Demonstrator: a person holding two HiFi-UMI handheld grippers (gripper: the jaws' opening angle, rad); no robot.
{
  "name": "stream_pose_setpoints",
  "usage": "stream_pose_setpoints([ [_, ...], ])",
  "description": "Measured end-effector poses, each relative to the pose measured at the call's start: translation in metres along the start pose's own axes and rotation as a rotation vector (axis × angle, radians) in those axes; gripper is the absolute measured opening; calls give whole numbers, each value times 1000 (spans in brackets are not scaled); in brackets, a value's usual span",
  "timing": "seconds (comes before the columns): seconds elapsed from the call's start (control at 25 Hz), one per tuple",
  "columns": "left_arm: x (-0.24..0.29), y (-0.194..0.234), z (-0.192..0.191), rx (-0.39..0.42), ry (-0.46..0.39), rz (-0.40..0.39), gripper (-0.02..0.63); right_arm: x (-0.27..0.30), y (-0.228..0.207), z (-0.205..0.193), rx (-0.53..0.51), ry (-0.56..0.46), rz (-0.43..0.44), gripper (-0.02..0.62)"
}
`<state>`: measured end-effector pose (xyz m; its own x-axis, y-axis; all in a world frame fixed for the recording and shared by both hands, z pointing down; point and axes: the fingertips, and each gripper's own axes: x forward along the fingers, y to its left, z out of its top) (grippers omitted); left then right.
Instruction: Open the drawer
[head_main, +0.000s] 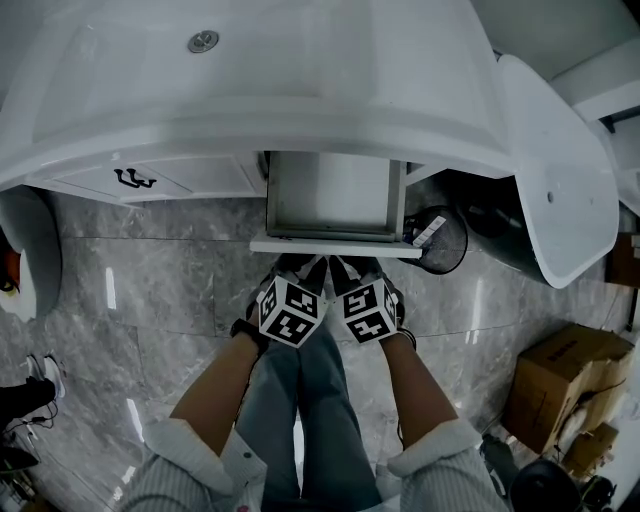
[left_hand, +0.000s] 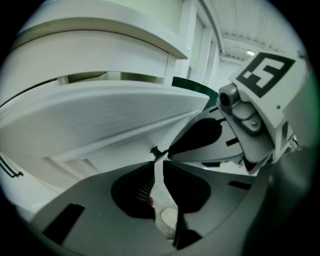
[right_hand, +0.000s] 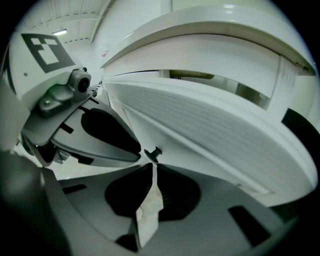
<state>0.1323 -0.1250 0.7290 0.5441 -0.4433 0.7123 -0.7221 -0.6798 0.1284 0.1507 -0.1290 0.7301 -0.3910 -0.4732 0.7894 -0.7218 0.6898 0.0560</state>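
The white drawer (head_main: 335, 195) under the sink counter stands pulled out, and its inside looks bare. Its front panel (head_main: 335, 246) is the nearest edge. My left gripper (head_main: 300, 266) and right gripper (head_main: 346, 268) sit side by side just below that panel. In the left gripper view the panel (left_hand: 100, 115) arches overhead, and a small black handle (left_hand: 156, 151) shows just past the left gripper (left_hand: 159, 167), which is open by a narrow slit with nothing in it. In the right gripper view the handle (right_hand: 153, 151) sits just beyond the right gripper (right_hand: 151, 169), whose tips meet.
A closed cabinet front with a black handle (head_main: 135, 179) is left of the drawer. A black wire bin (head_main: 442, 240) stands on the floor to the right, beside a tall white fixture (head_main: 560, 180). A cardboard box (head_main: 565, 385) is further right. The person's legs stand below the grippers.
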Motion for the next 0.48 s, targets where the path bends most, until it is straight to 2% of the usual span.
stream_pose_setpoints([
  [0.24,-19,-3,-18,3,16,-2,57,-11,14,-5,39,2,6,34],
  [0.48,-47,-9,-9,-22,-10,8,57,-37,29,8,83,-29,0,34],
])
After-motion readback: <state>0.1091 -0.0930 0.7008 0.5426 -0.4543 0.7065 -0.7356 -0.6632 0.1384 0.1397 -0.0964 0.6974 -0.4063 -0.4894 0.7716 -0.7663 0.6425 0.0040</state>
